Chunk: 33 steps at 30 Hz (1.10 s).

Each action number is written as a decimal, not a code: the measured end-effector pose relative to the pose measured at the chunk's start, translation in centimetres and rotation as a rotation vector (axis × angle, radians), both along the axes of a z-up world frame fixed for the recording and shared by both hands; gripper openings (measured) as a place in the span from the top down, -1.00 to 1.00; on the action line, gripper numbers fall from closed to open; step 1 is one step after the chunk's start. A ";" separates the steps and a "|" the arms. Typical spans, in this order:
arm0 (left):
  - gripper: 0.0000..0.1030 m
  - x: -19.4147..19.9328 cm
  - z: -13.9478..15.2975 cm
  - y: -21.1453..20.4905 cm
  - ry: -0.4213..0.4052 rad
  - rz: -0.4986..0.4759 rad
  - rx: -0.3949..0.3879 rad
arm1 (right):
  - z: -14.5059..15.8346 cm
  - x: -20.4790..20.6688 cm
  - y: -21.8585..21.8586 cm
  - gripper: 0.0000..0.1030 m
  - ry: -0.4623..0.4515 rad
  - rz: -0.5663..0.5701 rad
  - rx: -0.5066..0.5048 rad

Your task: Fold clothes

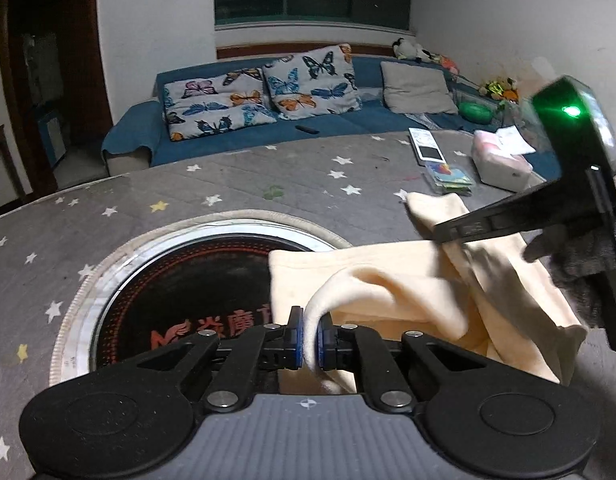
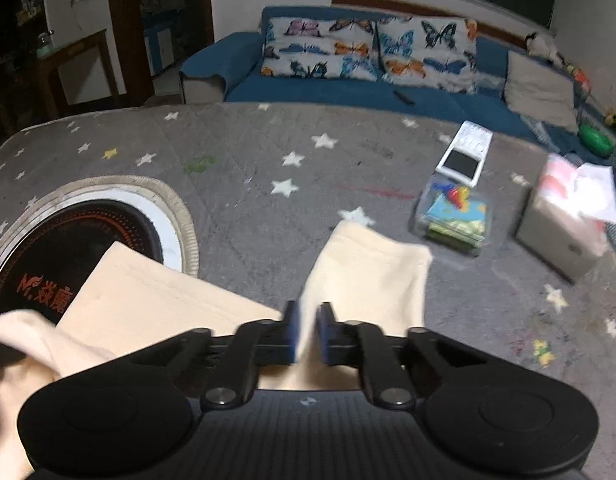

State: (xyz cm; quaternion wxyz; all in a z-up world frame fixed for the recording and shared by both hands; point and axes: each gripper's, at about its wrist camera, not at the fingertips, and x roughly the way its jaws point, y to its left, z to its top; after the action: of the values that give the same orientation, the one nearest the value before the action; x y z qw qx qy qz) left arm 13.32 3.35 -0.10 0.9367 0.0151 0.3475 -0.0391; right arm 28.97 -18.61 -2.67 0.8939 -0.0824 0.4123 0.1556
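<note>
A cream garment lies on the grey star-print table cover, partly over a round black hotplate. My left gripper is shut on a raised fold of the garment. In the left wrist view the right gripper's body hangs over the garment's right side. In the right wrist view my right gripper is shut on another part of the garment, whose leg-like end points away over the table cover. More of the cream cloth lies at the left, over the hotplate.
A white remote, a clear box of coloured cards and a tissue box sit at the table's far right. A blue sofa with butterfly cushions stands behind the table.
</note>
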 end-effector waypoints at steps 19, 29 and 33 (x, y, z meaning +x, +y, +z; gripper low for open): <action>0.86 -6.5 2.5 3.7 -0.085 0.160 -0.024 | 6.0 -6.8 -8.2 0.85 -0.153 -0.038 0.049; 0.84 -11.1 0.9 7.7 -0.025 0.339 -0.103 | 2.6 -2.7 -2.7 0.69 -0.088 0.006 0.076; 0.75 -11.7 -0.2 8.9 0.011 0.374 -0.122 | 0.9 0.0 -1.4 0.53 -0.064 -0.014 0.060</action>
State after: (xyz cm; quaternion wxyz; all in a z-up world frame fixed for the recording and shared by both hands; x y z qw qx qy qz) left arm 1.60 12.20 -0.32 0.9249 -0.1066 0.3466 0.1144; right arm 28.93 -19.99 -1.72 0.9098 -0.0575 0.3790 0.1587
